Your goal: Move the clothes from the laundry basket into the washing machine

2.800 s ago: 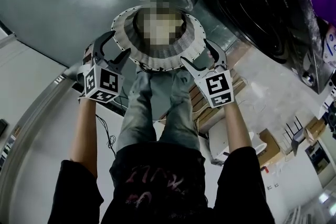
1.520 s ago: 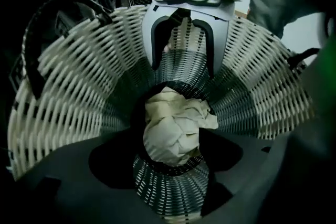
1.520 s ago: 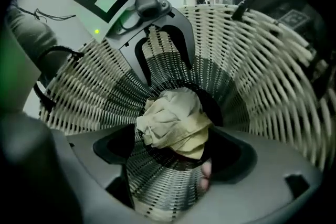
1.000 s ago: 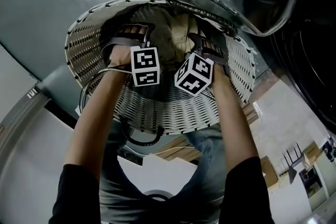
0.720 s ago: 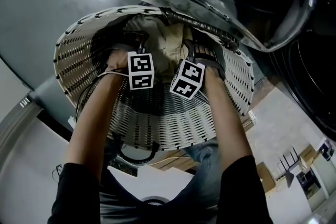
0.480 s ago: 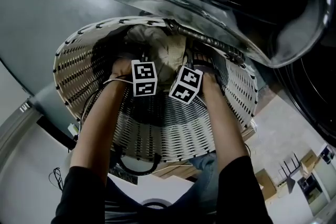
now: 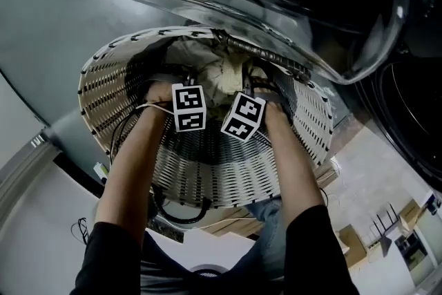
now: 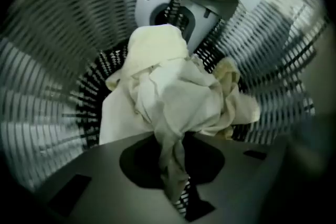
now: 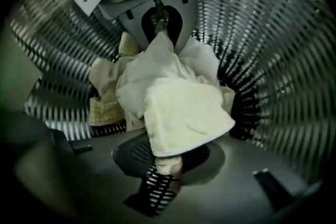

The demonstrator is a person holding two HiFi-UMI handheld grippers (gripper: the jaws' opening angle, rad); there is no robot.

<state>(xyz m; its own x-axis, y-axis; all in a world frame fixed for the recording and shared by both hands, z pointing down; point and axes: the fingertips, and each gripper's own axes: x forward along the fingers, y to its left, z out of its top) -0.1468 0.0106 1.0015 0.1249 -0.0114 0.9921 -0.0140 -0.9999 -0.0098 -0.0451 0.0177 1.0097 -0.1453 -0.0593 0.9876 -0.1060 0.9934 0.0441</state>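
- Head view: the laundry basket (image 7: 207,169), white and woven, is seen from above, with the washing machine's open glass door (image 7: 276,3) overhanging its far rim and the dark washing machine (image 7: 414,114) at the right.
- The clothes (image 7: 224,72), a pale cream and white bundle, lie at the bottom of the basket; none are seen in the machine.
- The left gripper (image 8: 176,186) is pointed straight down into the basket. Its jaws have just been closing, and a twisted fold of the bundle is now clenched between them.
- The right gripper (image 9: 165,168) is likewise pointed down beside the left one. Its jaws have also just been closing, and a thick cream fold is pinched between them.
- The same bundle appears to be gripped from two opposite sides, with each gripper visible across the cloth in the other's view.
- The step in hand is judged to be the pick-up: the grasp is made, and no lift is yet evident.
- A joint, even lift is called for next, so that the cloth is kept from being pulled out of either pinch.
- The bundle must then be raised clear of the rim and steered round the overhanging door towards the machine's opening.
- A yellowish textured piece at the edge of the bundle is held by neither gripper and may be left behind.
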